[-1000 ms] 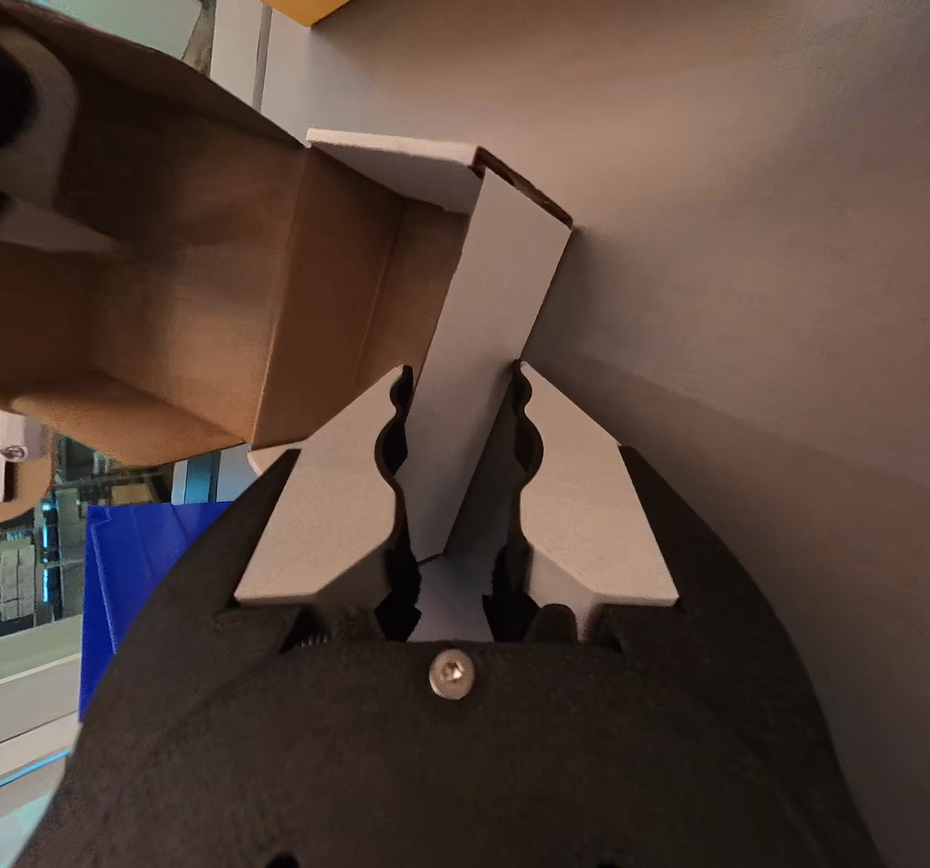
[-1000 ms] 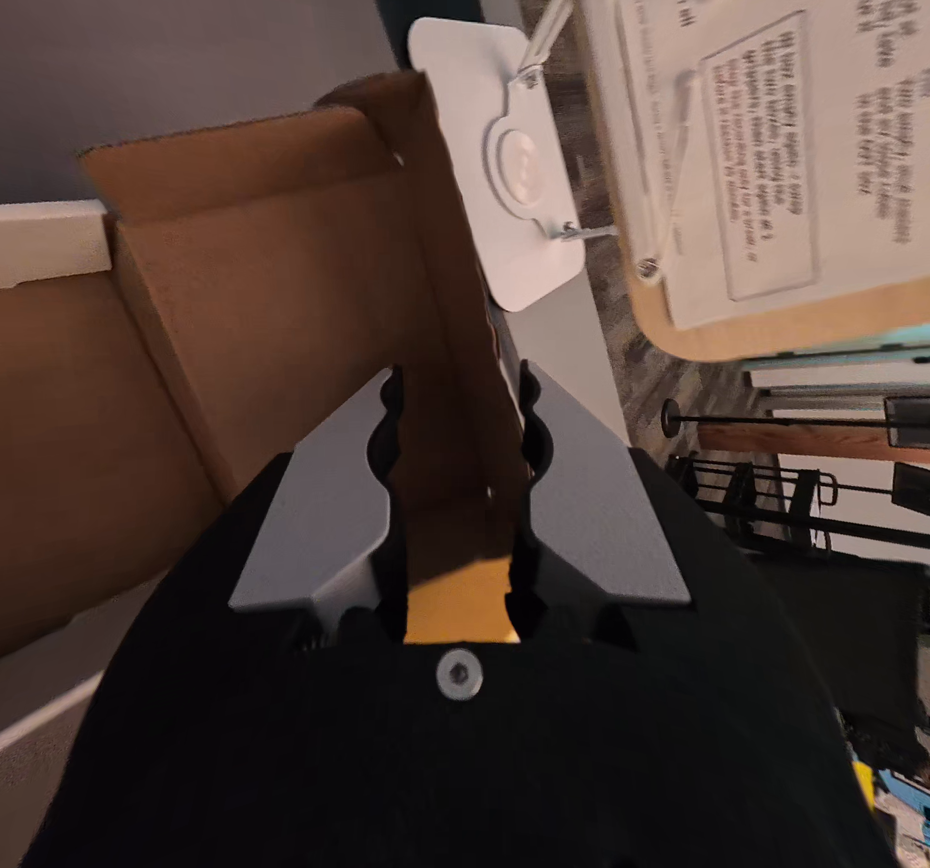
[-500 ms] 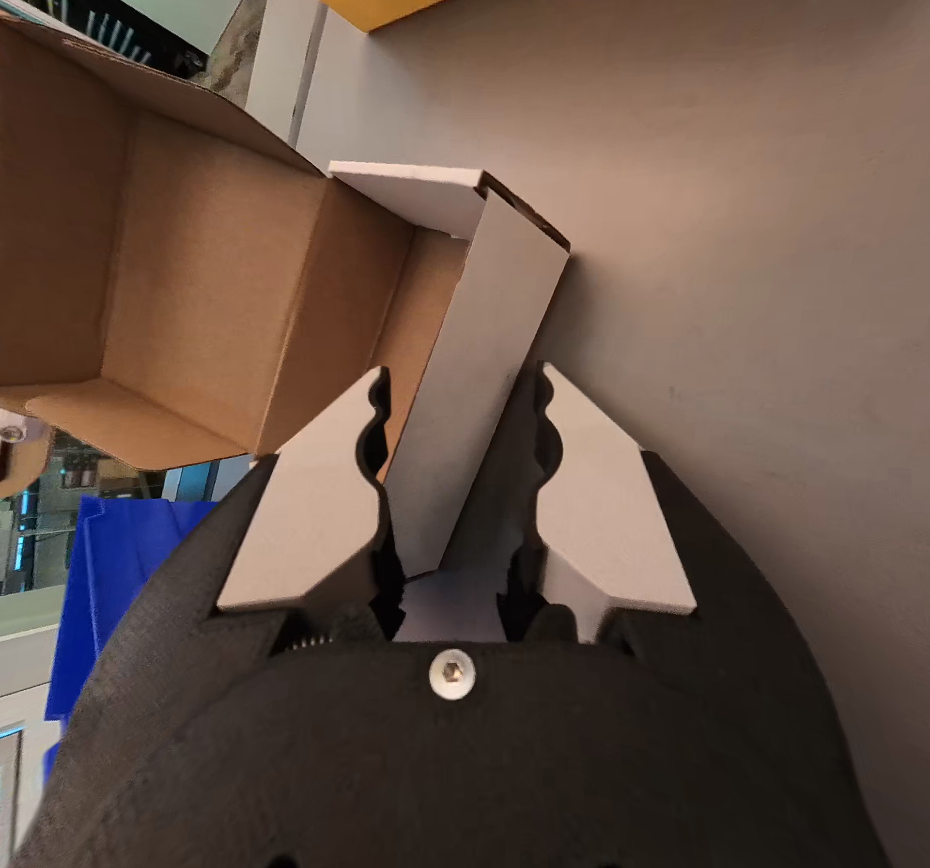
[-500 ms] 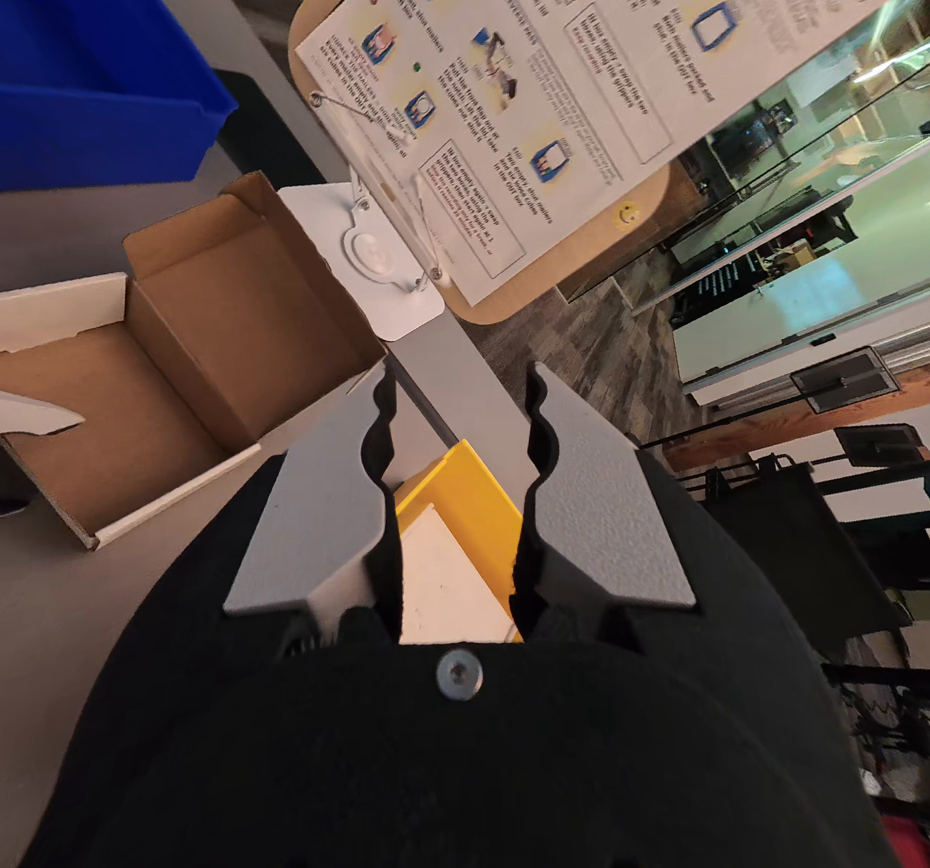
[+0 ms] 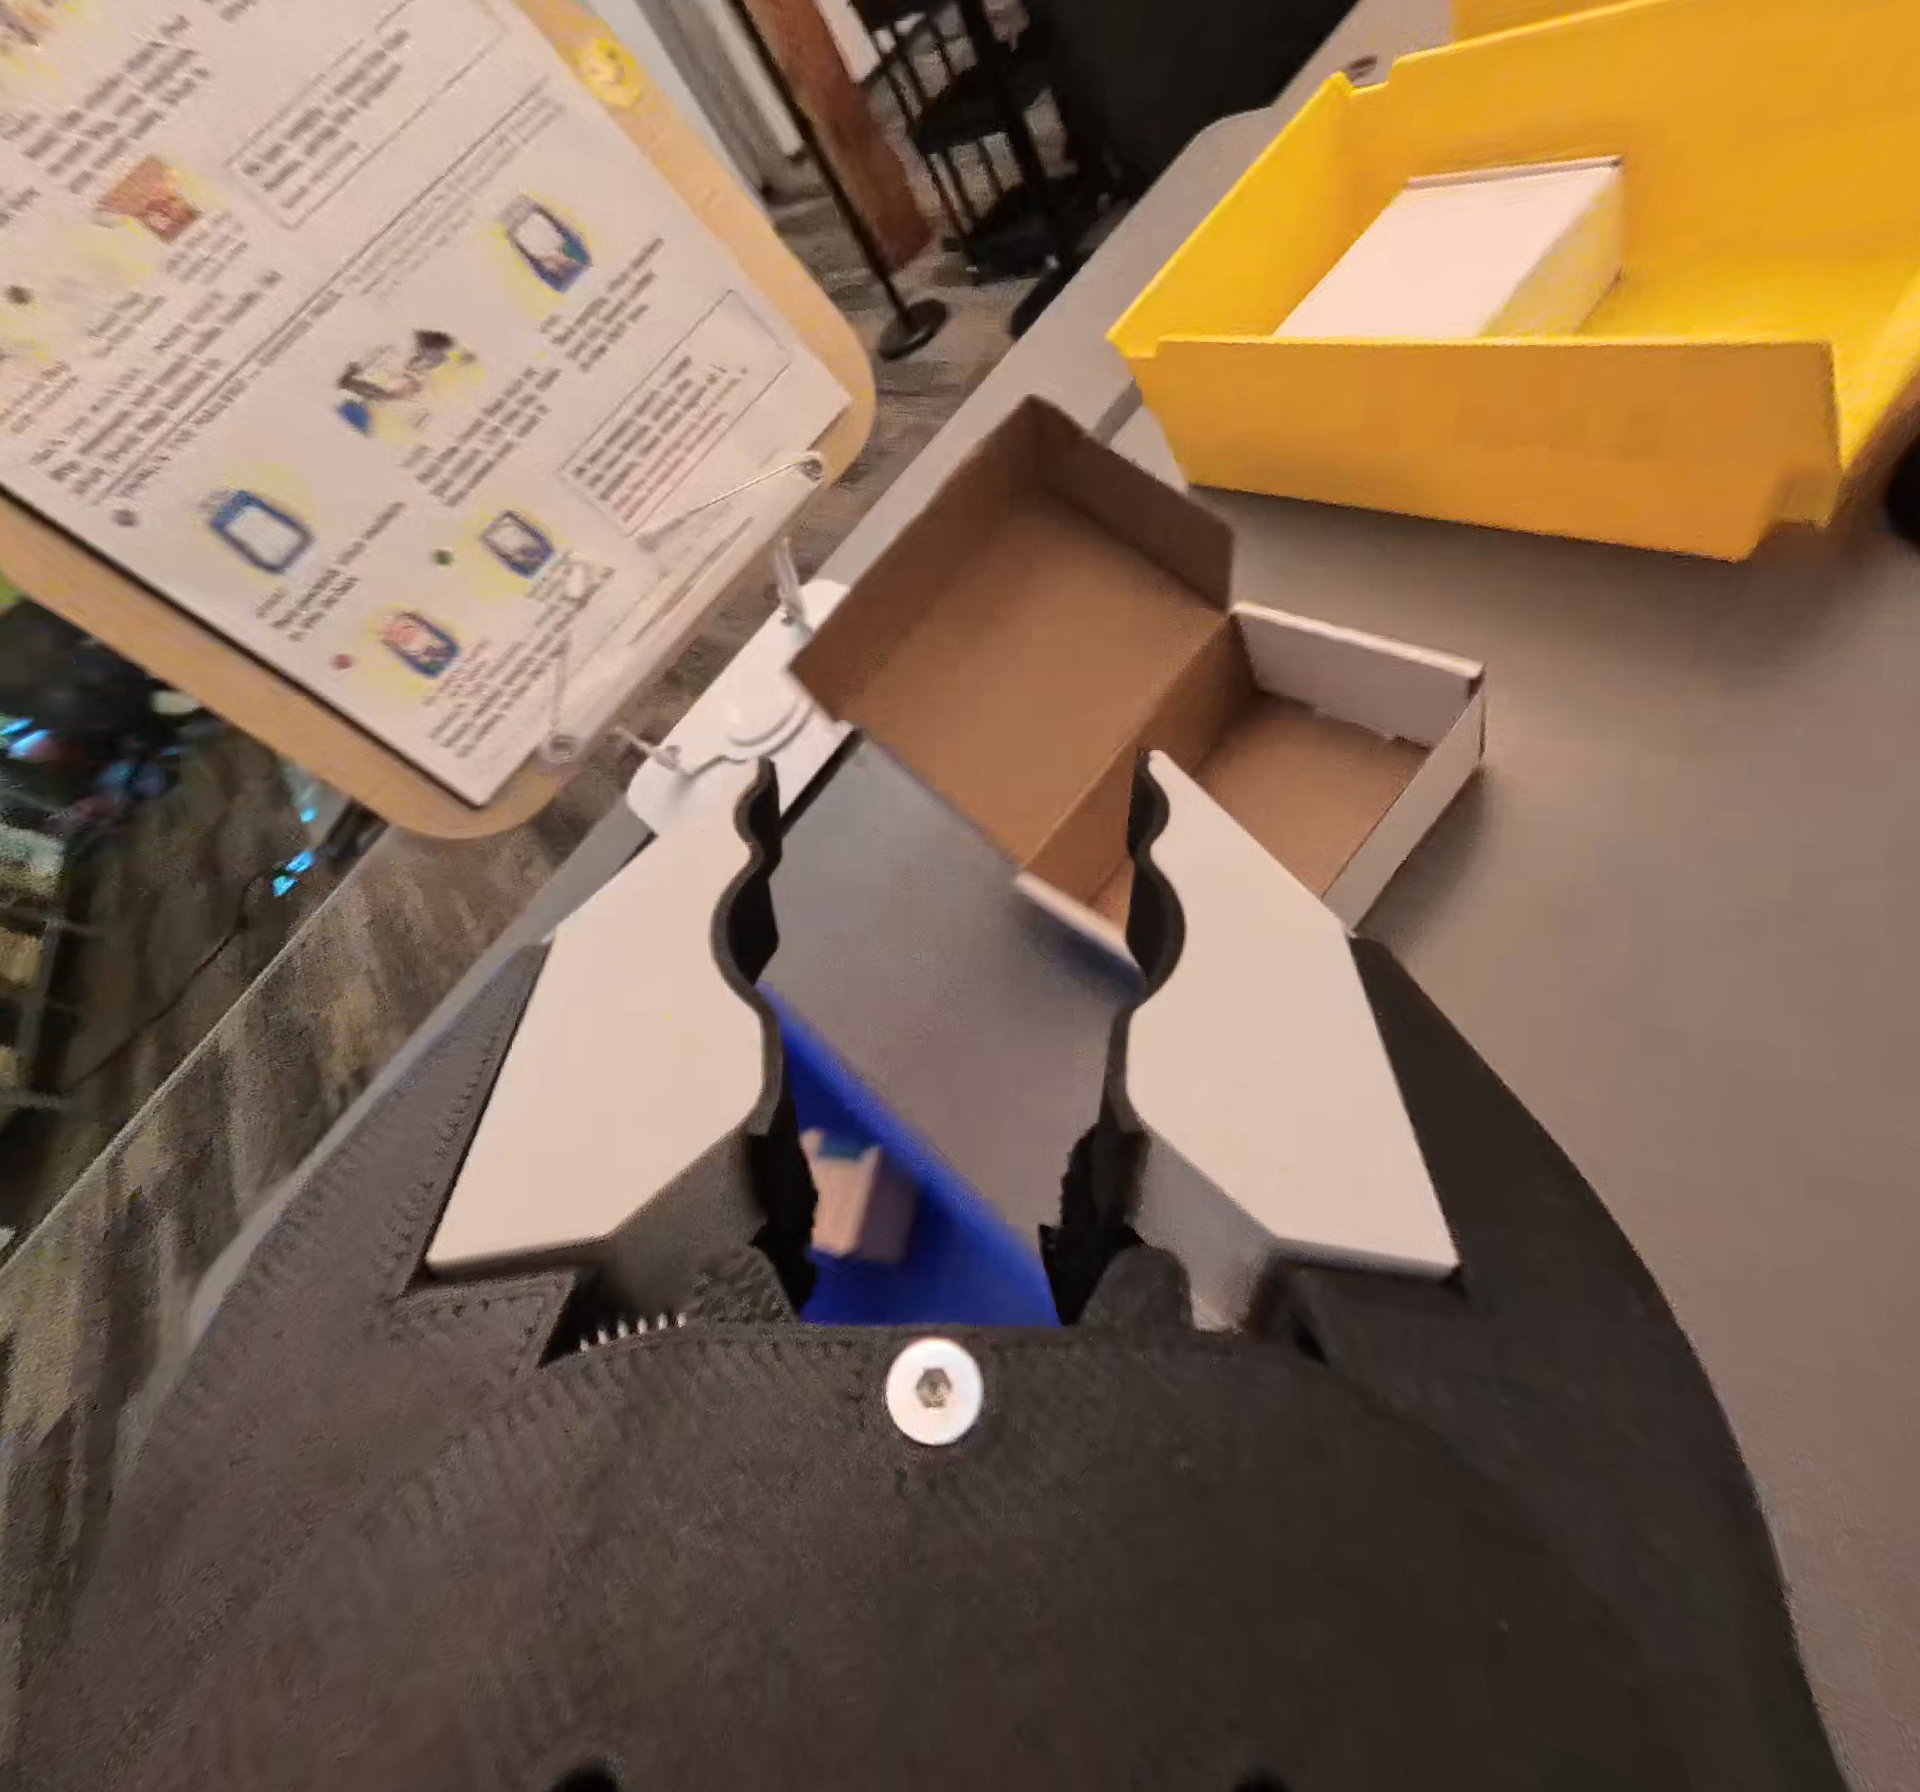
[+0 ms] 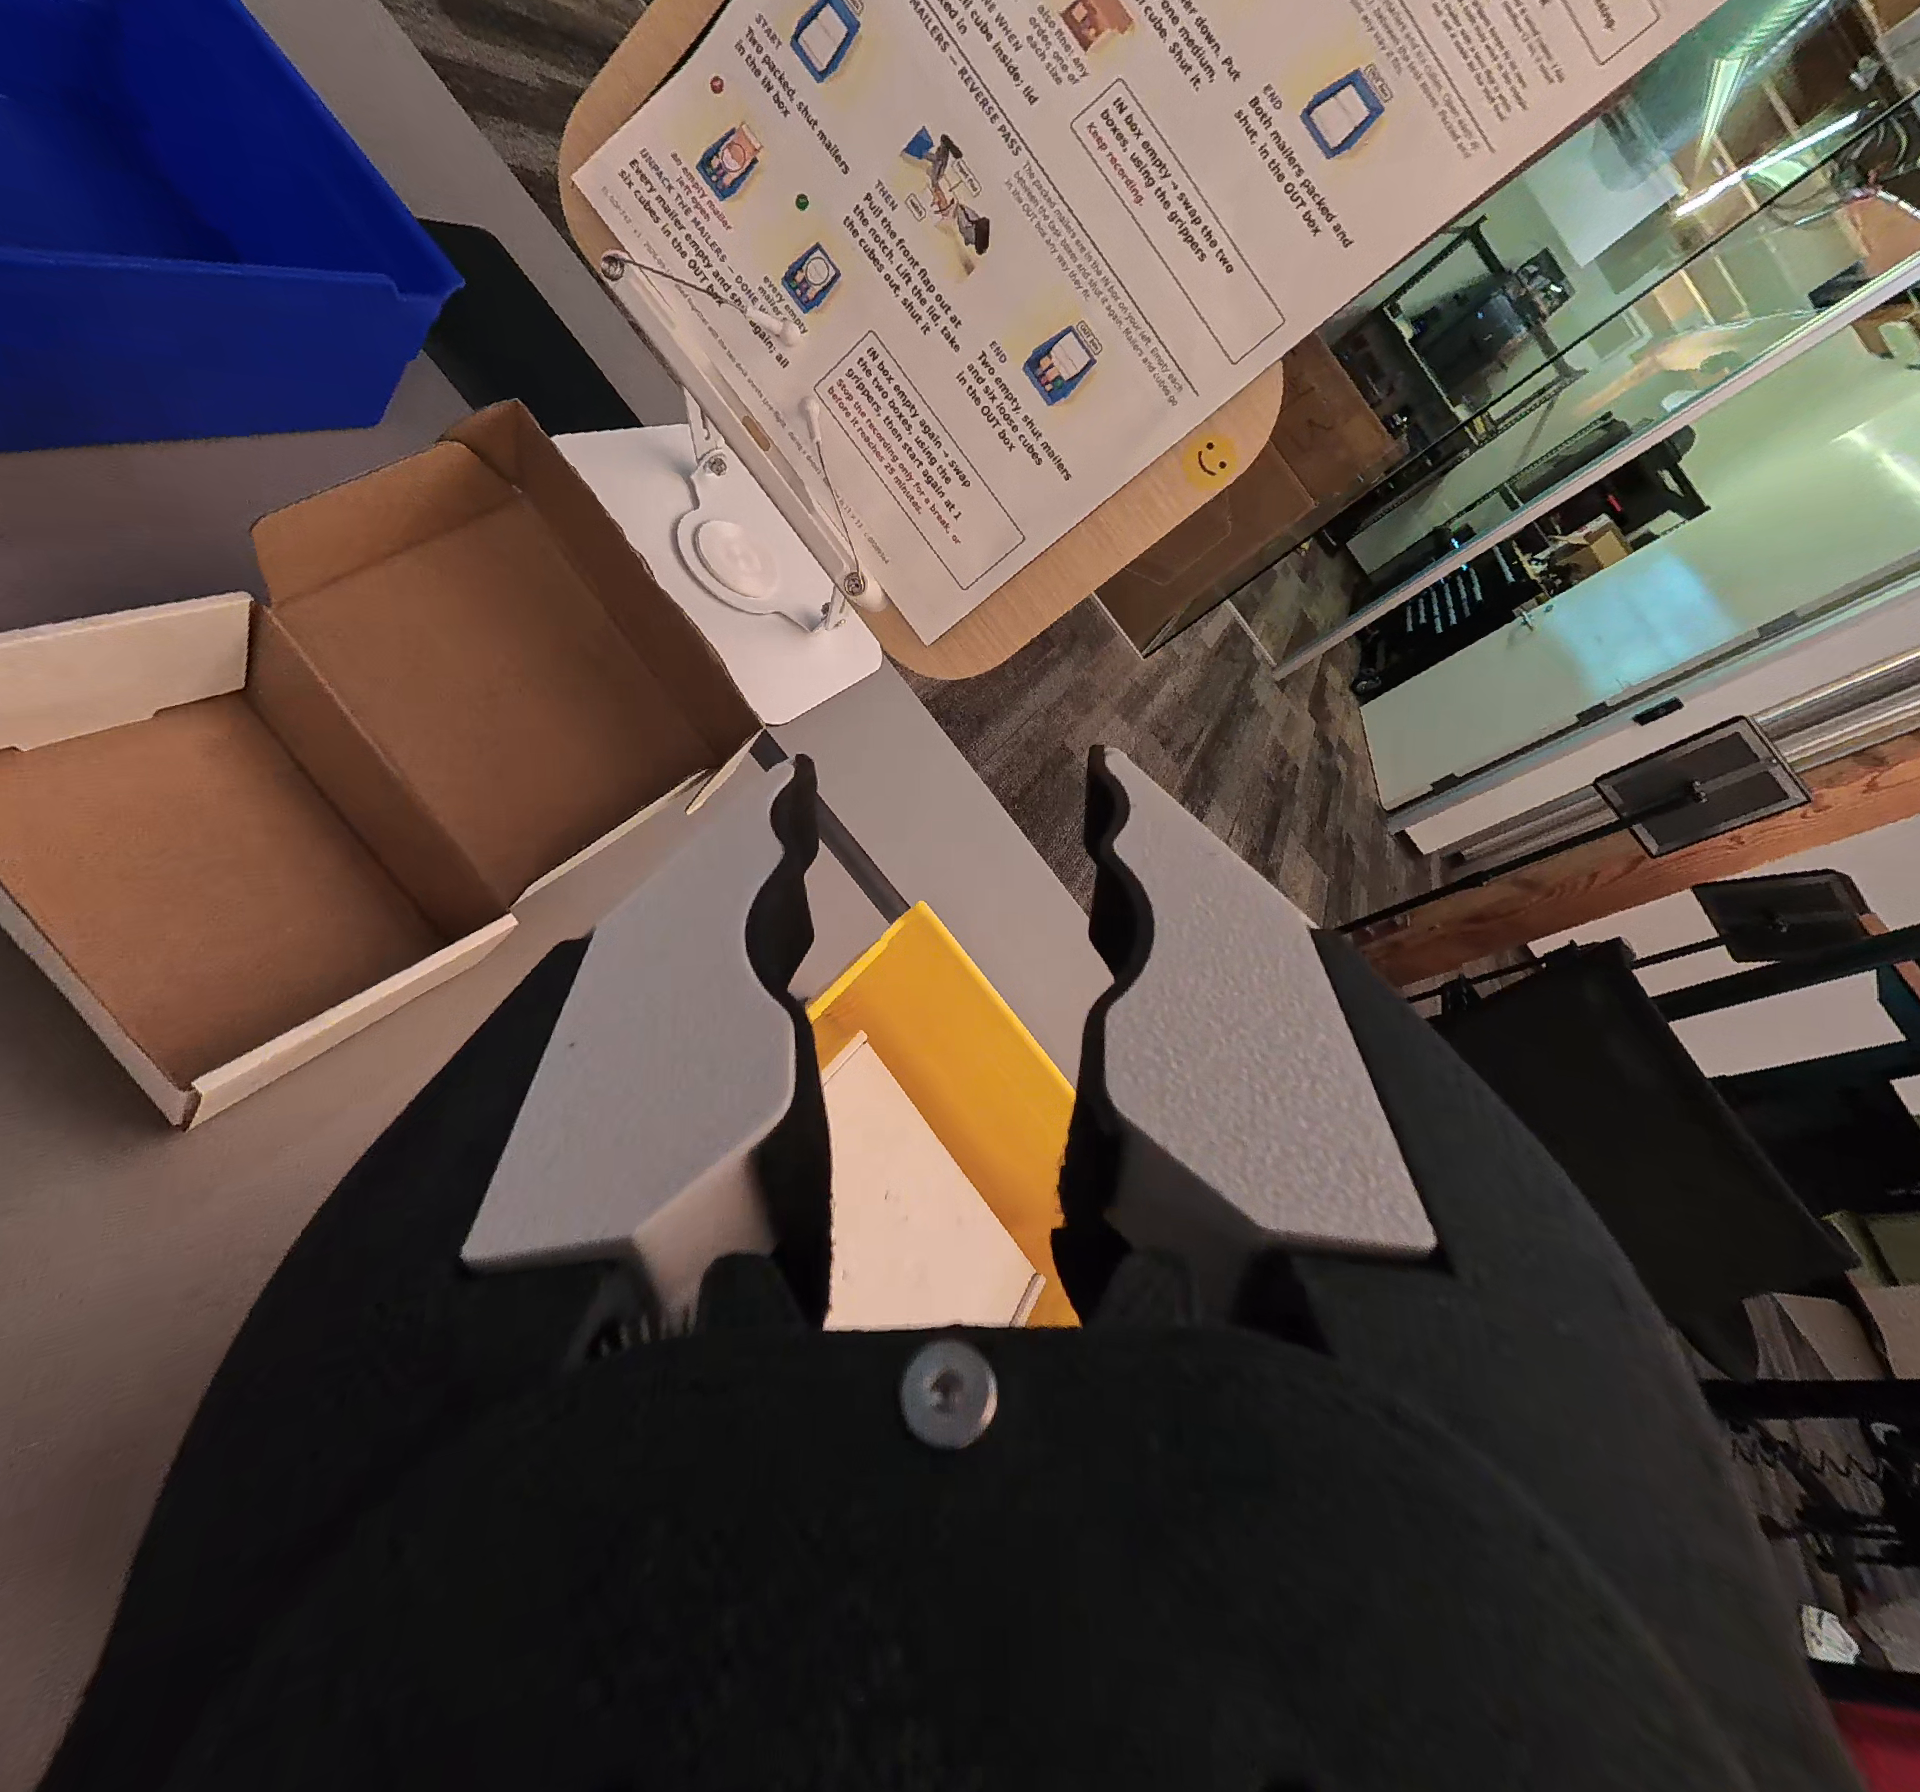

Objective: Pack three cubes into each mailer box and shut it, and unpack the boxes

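The open mailer box (image 5: 1226, 734) is the landmark: it sits empty on the grey table (image 5: 1662, 911), lid tipped back, white walls out. To its left in the left wrist view, the left gripper (image 5: 951, 786) hangs above the blue bin (image 5: 914, 1171) with its jaws spread and nothing between them; a pale cube (image 5: 857, 1207) lies in that bin. Judging from this, the step in hand is fetching a cube. Drop straight down, square the jaws across two flat faces, then carry it over the box's low front wall.

Right of the box, the right gripper (image 6: 945, 771) is also parted and empty, over a yellow bin (image 6: 966, 1004) holding a shut white mailer (image 6: 914, 1212). Beyond the box stands an instruction sheet (image 6: 1039, 184) on a clip stand; it carries printed text and small pictures. No brand marks show.
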Motion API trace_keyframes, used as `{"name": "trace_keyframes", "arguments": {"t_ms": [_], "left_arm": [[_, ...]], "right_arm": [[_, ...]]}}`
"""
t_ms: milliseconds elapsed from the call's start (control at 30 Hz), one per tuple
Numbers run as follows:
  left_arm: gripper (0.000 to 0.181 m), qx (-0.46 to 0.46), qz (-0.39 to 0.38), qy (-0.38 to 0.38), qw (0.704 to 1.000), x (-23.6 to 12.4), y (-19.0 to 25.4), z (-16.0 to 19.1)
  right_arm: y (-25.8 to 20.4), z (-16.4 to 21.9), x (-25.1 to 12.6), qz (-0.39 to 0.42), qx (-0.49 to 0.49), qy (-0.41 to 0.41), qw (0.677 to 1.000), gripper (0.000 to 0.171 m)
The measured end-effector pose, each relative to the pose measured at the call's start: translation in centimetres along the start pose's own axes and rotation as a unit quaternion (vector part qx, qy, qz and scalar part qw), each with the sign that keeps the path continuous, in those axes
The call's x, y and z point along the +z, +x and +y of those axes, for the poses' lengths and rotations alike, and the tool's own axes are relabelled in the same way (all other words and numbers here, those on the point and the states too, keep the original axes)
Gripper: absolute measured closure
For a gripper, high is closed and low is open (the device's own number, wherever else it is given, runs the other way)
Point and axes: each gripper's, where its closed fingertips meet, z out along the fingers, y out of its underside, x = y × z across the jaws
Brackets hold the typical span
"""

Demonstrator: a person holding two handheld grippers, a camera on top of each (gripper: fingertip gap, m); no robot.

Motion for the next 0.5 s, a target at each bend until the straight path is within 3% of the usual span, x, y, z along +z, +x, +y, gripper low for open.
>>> {"name": "trace_keyframes", "arguments": {"t_ms": [100,200,333,500], "left_arm": [[0.111,0.000,0.068,-0.046,0.997,-2.4,-5.9,3.1],[0.094,-0.038,0.042,-0.124,0.991,-1.1,-11.1,8.0],[0.092,-0.109,0.168,-0.136,0.970,1.8,-7.3,12.3],[0.095,-0.084,0.181,-0.200,0.959,4.2,-6.5,18.2]], "right_arm": [[0.0,0.1,0.1,-0.002,0.003,0.001,1.000,0.120],[-0.2,0.5,0.4,-0.002,-0.006,-0.009,1.000,0.121],[-0.6,1.4,1.1,-0.011,-0.015,-0.027,0.999,0.122],[-1.1,1.6,2.0,-0.032,0.002,-0.024,0.999,0.121]]}}
